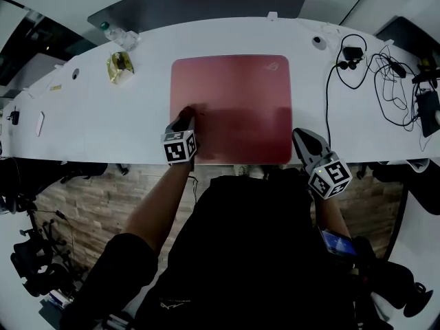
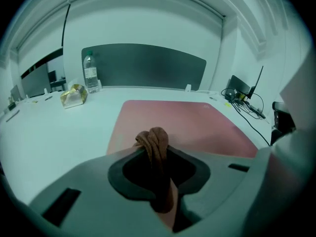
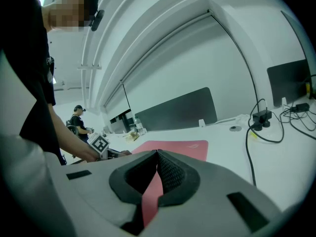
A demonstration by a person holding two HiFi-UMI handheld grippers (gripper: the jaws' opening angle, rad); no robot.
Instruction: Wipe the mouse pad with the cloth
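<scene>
A red mouse pad (image 1: 230,108) lies flat on the white desk (image 1: 103,122), close to its front edge. My left gripper (image 1: 184,121) rests over the pad's front left part, shut on a bunched brown cloth (image 1: 187,111). In the left gripper view the cloth (image 2: 154,144) sticks out between the jaws, with the pad (image 2: 192,125) stretching ahead. My right gripper (image 1: 302,137) hovers at the pad's front right corner, by the desk edge. Its jaws meet at the tips with nothing between them, and the pad (image 3: 173,146) shows beyond my right gripper (image 3: 157,153).
A water bottle (image 1: 117,34) and a yellow packet (image 1: 120,67) sit at the desk's back left. Black cables and chargers (image 1: 385,81) spread over the right end. A dark partition panel (image 1: 206,2) runs behind the desk. Another person (image 3: 78,120) stands far off.
</scene>
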